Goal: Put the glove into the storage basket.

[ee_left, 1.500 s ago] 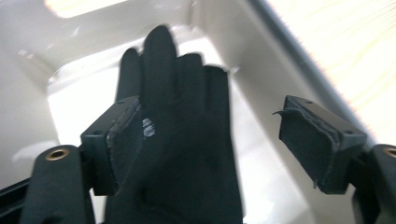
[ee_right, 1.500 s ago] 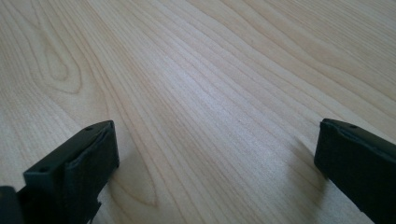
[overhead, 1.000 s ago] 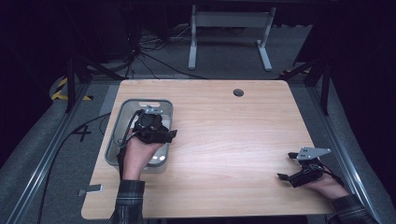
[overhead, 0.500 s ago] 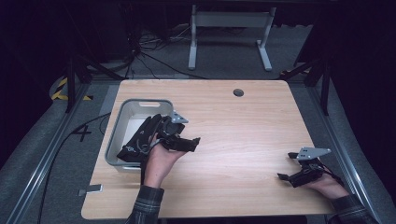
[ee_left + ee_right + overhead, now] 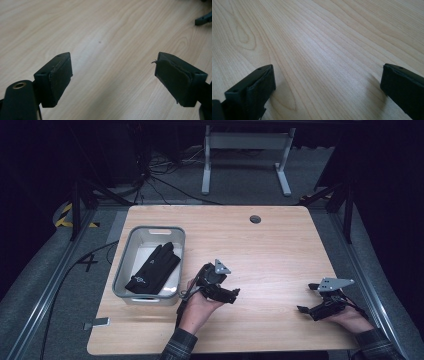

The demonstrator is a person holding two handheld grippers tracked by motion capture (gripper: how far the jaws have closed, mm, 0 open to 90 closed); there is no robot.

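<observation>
A black glove (image 5: 153,267) lies inside the grey bin (image 5: 125,251) at the table's left side. My left gripper (image 5: 234,293) is over bare wood just right of the bin, pointing right, open with nothing between its jaws. In the left gripper view its gripper (image 5: 113,75) has both pads (image 5: 60,75) wide apart above the tabletop. My right gripper (image 5: 303,309) rests low near the front right corner, open and holding nothing. The right gripper view has its gripper (image 5: 327,82) with jaws spread over plain wood.
The wooden table (image 5: 280,245) has a round cable hole (image 5: 255,219) near its far edge. A small grey tab (image 5: 96,323) sticks out at the front left edge. Dark floor, cables and a metal stand (image 5: 245,150) lie beyond the table.
My left gripper has left the bin and swung right and down over bare wood. The glove now lies uncovered in the bin. The right gripper has kept still.
</observation>
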